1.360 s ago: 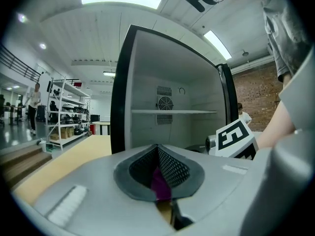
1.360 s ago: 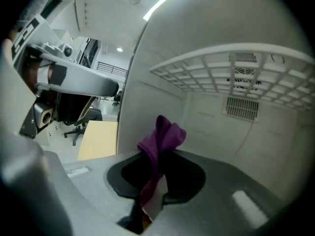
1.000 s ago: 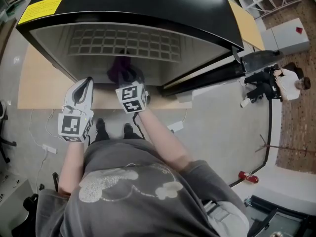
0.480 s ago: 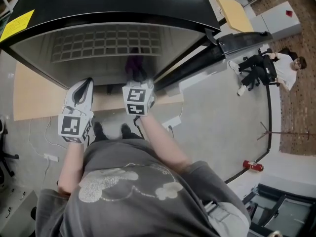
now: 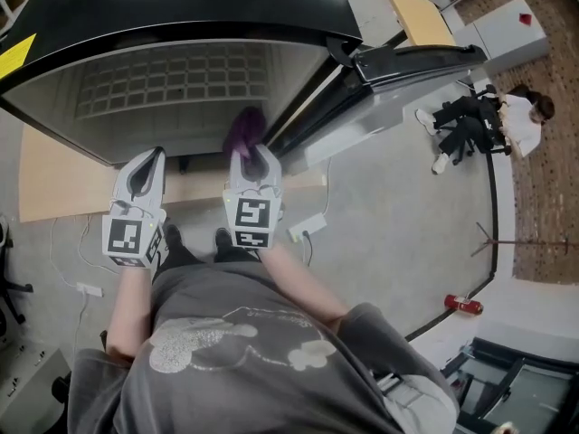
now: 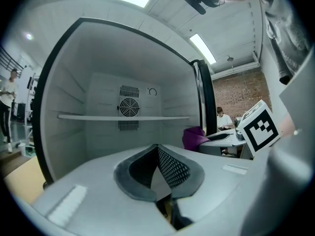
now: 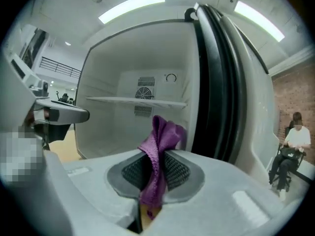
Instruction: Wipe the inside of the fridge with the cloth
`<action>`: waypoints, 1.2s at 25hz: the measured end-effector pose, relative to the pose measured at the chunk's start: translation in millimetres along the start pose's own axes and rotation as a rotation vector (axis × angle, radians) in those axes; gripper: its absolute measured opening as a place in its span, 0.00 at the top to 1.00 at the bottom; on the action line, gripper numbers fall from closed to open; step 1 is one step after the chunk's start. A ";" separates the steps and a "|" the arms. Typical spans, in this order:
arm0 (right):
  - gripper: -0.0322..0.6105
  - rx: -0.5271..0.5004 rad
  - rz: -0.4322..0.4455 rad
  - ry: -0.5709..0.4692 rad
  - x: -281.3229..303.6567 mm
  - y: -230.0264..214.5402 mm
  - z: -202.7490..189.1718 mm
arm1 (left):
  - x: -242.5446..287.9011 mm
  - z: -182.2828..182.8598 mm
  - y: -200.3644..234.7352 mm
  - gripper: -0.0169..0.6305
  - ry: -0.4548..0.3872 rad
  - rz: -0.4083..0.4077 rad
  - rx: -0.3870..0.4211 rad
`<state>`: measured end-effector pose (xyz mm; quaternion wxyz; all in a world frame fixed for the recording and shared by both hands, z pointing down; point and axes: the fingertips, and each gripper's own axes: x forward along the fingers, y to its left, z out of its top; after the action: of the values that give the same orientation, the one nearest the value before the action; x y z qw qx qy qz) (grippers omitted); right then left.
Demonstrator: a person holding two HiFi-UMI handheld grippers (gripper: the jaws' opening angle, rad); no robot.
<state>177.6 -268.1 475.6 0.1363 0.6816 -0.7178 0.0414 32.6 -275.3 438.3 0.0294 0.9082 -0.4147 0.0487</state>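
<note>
Tightly pinched cloth, open fridge ahead

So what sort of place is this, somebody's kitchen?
Probably a lab or workshop, not a home kitchen: the empty black-cased fridge sits open on a light wooden table, with a red brick wall and long ceiling strip lights around it.
</note>
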 end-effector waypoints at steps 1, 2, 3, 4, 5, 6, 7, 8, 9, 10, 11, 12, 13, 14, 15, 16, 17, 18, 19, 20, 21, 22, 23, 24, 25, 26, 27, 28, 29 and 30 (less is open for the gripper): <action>0.89 -0.006 0.027 -0.013 -5.1 3.5 2.3 | -2.7 2.6 -2.2 0.95 -0.003 0.012 -0.004; 0.89 -0.011 0.055 -0.029 -9.6 7.4 5.2 | -6.0 6.9 -4.0 0.95 -0.008 0.024 -0.008; 0.89 -0.016 0.083 -0.045 -13.8 12.0 8.4 | -9.9 13.3 -5.8 0.95 -0.014 0.036 -0.010; 0.89 -0.021 0.110 -0.062 -18.0 17.2 11.8 | -14.3 21.3 -7.6 0.95 -0.022 0.046 -0.010; 0.89 -0.026 0.133 -0.080 -22.4 22.9 15.4 | -19.2 29.3 -9.2 0.95 -0.031 0.051 -0.006; 0.89 -0.030 0.151 -0.100 -27.0 28.2 18.8 | -24.1 36.3 -10.5 0.95 -0.041 0.052 0.000; 0.89 -0.034 0.163 -0.119 -31.9 32.8 21.8 | -28.9 42.0 -11.8 0.95 -0.052 0.050 0.005; 0.89 -0.037 0.170 -0.134 -37.1 36.6 24.0 | -33.6 46.2 -13.2 0.95 -0.061 0.046 0.007; 0.89 -0.038 0.174 -0.146 -42.6 40.0 25.2 | -38.3 49.1 -14.8 0.95 -0.070 0.040 0.008; 0.89 -0.037 0.176 -0.157 -48.1 43.5 25.7 | -43.0 50.9 -16.5 0.95 -0.076 0.032 0.010; 0.89 -0.034 0.177 -0.166 -53.4 47.4 25.6 | -48.0 51.9 -18.2 0.95 -0.082 0.022 0.014; 0.89 -0.036 0.175 -0.173 -58.7 51.4 25.2 | -54.1 52.1 -19.7 0.95 -0.087 0.013 0.017; 0.89 -0.043 0.169 -0.175 -64.6 55.2 25.0 | -61.7 51.4 -21.2 0.95 -0.091 0.005 0.018; 0.89 -0.051 0.157 -0.175 -71.7 59.0 25.3 | -71.3 49.7 -22.9 0.95 -0.094 -0.003 0.018; 0.89 -0.052 0.142 -0.176 -79.9 63.1 25.9 | -82.6 47.1 -24.8 0.95 -0.095 -0.011 0.016; 0.89 -0.051 0.126 -0.177 -88.7 67.9 26.0 | -95.2 43.9 -26.7 0.95 -0.094 -0.019 0.013; 0.89 -0.051 0.112 -0.181 -97.7 73.5 25.2 | -108.6 40.5 -27.9 0.95 -0.092 -0.025 0.010; 0.89 -0.055 0.101 -0.186 -106.8 79.9 24.2 | -122.3 37.2 -28.3 0.95 -0.091 -0.028 0.007; 0.89 -0.061 0.093 -0.194 -116.5 86.9 23.4 | -136.1 34.3 -28.2 0.95 -0.092 -0.029 0.005; 0.89 -0.064 0.089 -0.207 -126.8 94.7 23.2 | -150.1 31.6 -28.0 0.95 -0.093 -0.030 0.002; 0.89 -0.065 0.088 -0.221 -137.8 103.2 23.4 | -164.4 29.3 -28.3 0.95 -0.095 -0.033 0.001; 0.89 -0.062 0.087 -0.236 -149.4 111.8 23.6 | -178.6 27.2 -29.3 0.95 -0.097 -0.038 0.002; 0.89 -0.059 0.085 -0.248 -161.5 119.9 23.5 | -192.4 25.3 -31.4 0.95 -0.098 -0.045 0.005; 0.89 -0.056 0.081 -0.256 -174.0 126.9 22.8 | -205.6 23.5 -34.7 0.95 -0.100 -0.054 0.007; 0.89 -0.055 0.075 -0.259 -186.9 133.0 21.3 | -218.3 21.9 -38.9 0.95 -0.102 -0.064 0.008; 0.89 -0.053 0.067 -0.260 -200.1 138.1 19.4 | -230.5 20.6 -43.7 0.95 -0.104 -0.074 0.009; 0.89 -0.053 0.057 -0.260 -213.3 142.7 17.3 | -242.2 19.6 -49.0 0.95 -0.108 -0.085 0.007; 0.89 -0.052 0.046 -0.260 -226.4 146.8 15.0 | -253.6 18.9 -54.9 0.95 -0.111 -0.097 0.005; 0.89 -0.052 0.035 -0.259 -239.2 150.5 12.5 | -264.6 17.9 -61.1 0.95 -0.115 -0.112 0.003; 0.89 -0.055 0.024 -0.257 -251.3 153.9 9.9 | -275.0 16.6 -67.5 0.95 -0.117 -0.129 0.001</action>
<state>32.4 -17.1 422.2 0.0615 0.6686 -0.7383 -0.0643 -94.4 -26.3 390.0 0.0079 0.9343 -0.3563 -0.0062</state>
